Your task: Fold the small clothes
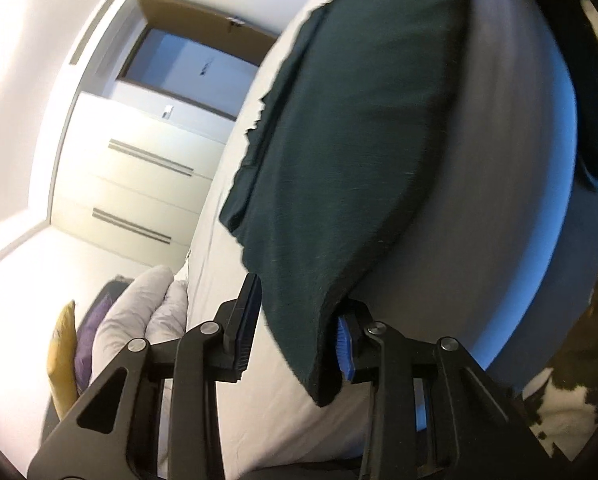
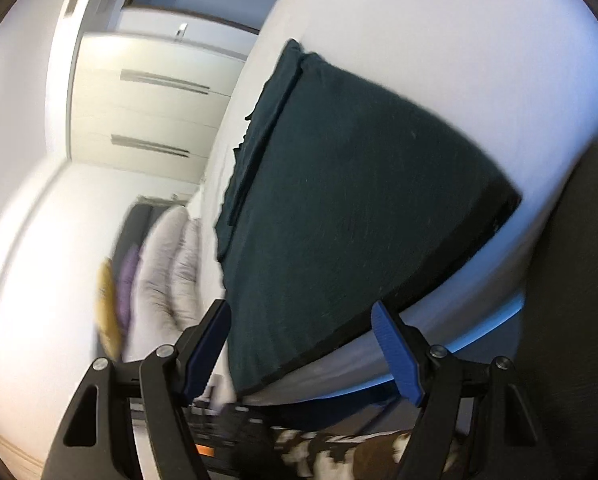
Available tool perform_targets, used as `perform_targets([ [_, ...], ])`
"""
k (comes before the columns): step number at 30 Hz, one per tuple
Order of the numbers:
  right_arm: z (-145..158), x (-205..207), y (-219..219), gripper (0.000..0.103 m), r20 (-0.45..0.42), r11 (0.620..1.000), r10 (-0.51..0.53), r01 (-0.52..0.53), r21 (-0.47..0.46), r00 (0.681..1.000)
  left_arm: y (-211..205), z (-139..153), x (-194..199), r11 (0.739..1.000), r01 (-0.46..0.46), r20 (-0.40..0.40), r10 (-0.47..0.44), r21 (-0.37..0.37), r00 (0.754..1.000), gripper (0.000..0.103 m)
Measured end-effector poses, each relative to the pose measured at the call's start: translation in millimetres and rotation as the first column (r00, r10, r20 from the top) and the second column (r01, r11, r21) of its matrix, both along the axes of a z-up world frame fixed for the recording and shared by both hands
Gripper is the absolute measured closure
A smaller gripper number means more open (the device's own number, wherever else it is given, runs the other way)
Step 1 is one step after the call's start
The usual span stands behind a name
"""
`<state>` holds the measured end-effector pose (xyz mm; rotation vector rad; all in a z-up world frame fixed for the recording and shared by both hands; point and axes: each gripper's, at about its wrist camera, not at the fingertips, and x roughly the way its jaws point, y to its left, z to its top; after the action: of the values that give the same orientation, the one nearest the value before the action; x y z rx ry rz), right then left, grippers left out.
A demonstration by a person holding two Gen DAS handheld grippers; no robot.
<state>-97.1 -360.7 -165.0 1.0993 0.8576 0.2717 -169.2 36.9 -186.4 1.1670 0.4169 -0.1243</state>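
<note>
Left gripper (image 1: pixel 295 332), bottom centre of its view, jaws narrowed with the dark green garment (image 1: pixel 331 152) corner between them; pad contact unclear. Garment lies flat on the white bed (image 1: pixel 479 160), long axis running to upper frame. Right gripper (image 2: pixel 303 344) wide, straddling the near hem, not clamping. Pillows (image 1: pixel 139 312) lower left, clear of the fold.

Left gripper (image 1: pixel 295 332) & right gripper (image 2: pixel 301 344): black plastic linkage arms w/ silver pivot screws, triangular cut-outs, blue ribbed pads (image 2: pixel 395 356).
</note>
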Motion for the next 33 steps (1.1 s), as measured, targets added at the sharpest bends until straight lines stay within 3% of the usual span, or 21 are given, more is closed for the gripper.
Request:
perform_targets([
  [3,26.3,0.1,7.4,0.027,0.033,0.971,0.044,-0.035,-0.236,0.998,0.7,17.7,-3.4,0.996,-0.029,-0.020,0.028,-0.086,0.999,0.082],
  [4,38.5,-0.9,14.5,0.027,0.045,0.931,0.076,-0.054,-0.362,0.996,1.4,22.2,-1.3,0.993,-0.037,-0.028,0.034,-0.109,0.999,0.086],
  [5,47.5,-1.9,21.5,0.027,0.051,0.883,0.106,-0.070,-0.465,0.993,3.8,25.3,2.0,0.992,-0.043,-0.037,0.039,-0.122,0.999,0.087],
  [7,62.9,-6.2,40.1,0.027,0.044,0.730,0.184,-0.107,-0.675,0.982,6.8,30.8,7.7,0.987,-0.056,-0.061,0.047,-0.153,0.997,0.090],
  [10,67.6,-15.2,59.8,0.027,0.001,0.530,0.280,-0.153,-0.834,0.960,12.0,40.3,13.5,0.973,-0.078,-0.106,0.056,-0.219,0.993,0.094],
  [11,66.0,-17.3,65.2,0.027,-0.016,0.469,0.299,-0.162,-0.868,0.954,14.8,46.9,16.7,0.961,-0.094,-0.127,0.062,-0.262,0.990,0.094],
  [12,61.4,-21.0,73.6,0.027,-0.045,0.376,0.324,-0.172,-0.910,0.945,17.3,51.0,19.7,0.950,-0.106,-0.144,0.066,-0.292,0.987,0.095],
  [14,49.6,-25.4,82.0,0.029,-0.083,0.271,0.347,-0.185,-0.945,0.934,22.2,64.0,27.4,0.927,-0.129,-0.162,0.075,-0.352,0.984,0.096],
  [17,36.4,-28.8,91.2,0.031,-0.119,0.167,0.337,-0.184,-0.968,0.934,22.3,79.1,30.9,0.911,-0.134,-0.165,0.074,-0.390,0.984,0.096],
  [19,31.0,-29.1,99.9,0.031,-0.130,0.092,0.338,-0.170,-0.981,0.932,24.5,95.6,37.3,0.885,-0.143,-0.175,0.071,-0.442,0.982,0.096],
  [20,28.5,-28.3,104.8,0.031,-0.139,0.042,0.338,-0.162,-0.986,0.931,25.9,100.8,38.5,0.873,-0.150,-0.180,0.073,-0.464,0.981,0.096],
  [22,19.4,-25.9,114.9,0.031,-0.170,-0.096,0.345,-0.145,-0.985,0.923,29.0,115.1,43.0,0.851,-0.160,-0.180,0.079,-0.500,0.981,0.096],
  [24,13.7,-25.4,122.4,0.031,-0.187,-0.166,0.370,-0.133,-0.977,0.910,32.0,130.2,51.2,0.839,-0.164,-0.178,0.082,-0.519,0.981,0.096],
  [25,12.3,-26.2,126.7,0.031,-0.188,-0.184,0.389,-0.123,-0.975,0.902,32.9,137.4,53.5,0.831,-0.165,-0.176,0.082,-0.531,0.981,0.096],
  [29,6.5,-28.9,142.1,0.031,-0.189,-0.199,0.454,-0.107,-0.974,0.871,32.9,156.2,58.9,0.817,-0.158,-0.170,0.074,-0.555,0.983,0.096],
  [33,-4.9,-25.5,157.0,0.031,-0.208,-0.279,0.468,-0.080,-0.957,0.859,31.9,163.5,60.6,0.812,-0.154,-0.171,0.068,-0.563,0.983,0.096],
])
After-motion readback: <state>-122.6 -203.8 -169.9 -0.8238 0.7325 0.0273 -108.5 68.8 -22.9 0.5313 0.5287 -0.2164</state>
